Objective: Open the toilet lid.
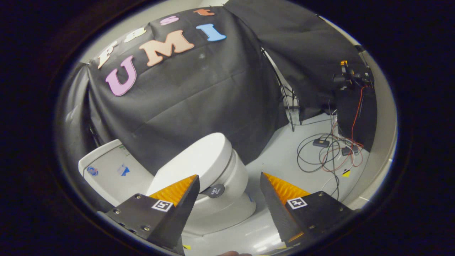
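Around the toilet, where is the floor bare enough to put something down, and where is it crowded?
Bare floor lies between the toilet and the cables; more shows ahead of the open hand-held gripper, by the toilet's base. It is crowded at the tangled cables and small boxes near the stand. The closed lid is also bare.

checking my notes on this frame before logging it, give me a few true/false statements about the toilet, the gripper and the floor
1. The toilet lid is down. True.
2. The gripper is shut on the lid. False: its fingers stand apart, touching nothing.
3. Loose cables lie on the floor beside the toilet. True.
4. The toilet bowl stands beyond the fingers. True.
5. The toilet tank lies on the floor among the cables. False: it stands behind the lid, against the black cloth.
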The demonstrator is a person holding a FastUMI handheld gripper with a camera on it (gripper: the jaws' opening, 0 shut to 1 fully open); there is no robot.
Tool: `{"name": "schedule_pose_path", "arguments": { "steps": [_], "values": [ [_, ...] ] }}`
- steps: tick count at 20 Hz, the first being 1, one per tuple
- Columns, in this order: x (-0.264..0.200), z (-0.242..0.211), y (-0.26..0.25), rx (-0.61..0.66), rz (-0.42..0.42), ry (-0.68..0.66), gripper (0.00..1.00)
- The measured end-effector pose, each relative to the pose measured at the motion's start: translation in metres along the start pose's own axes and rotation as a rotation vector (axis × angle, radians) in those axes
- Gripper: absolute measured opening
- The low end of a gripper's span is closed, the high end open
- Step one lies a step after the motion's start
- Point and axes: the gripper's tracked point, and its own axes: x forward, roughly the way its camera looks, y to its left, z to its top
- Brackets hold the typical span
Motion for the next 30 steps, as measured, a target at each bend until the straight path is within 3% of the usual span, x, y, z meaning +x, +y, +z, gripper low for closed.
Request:
{"name": "schedule_pose_path", "arguments": {
  "steps": [9, 11, 14, 16, 18, 21, 23, 30],
  "values": [
    [0.040, -0.035, 0.006, 0.317, 0.034, 0.057, 0.96],
    [0.049, -0.047, 0.014, 0.396, 0.056, 0.076, 0.81],
    [0.063, -0.067, 0.017, 0.457, 0.033, 0.139, 0.81],
    [0.072, -0.072, 0.030, 0.552, 0.067, 0.154, 0.53],
    [0.076, -0.066, 0.043, 0.642, 0.134, 0.129, 0.52],
    [0.082, -0.072, 0.049, 0.678, 0.136, 0.148, 0.52],
    [0.083, -0.067, 0.040, 0.686, 0.108, 0.134, 0.03],
    [0.082, -0.060, 0.041, 0.652, 0.092, 0.117, 0.02]
  ]
}}
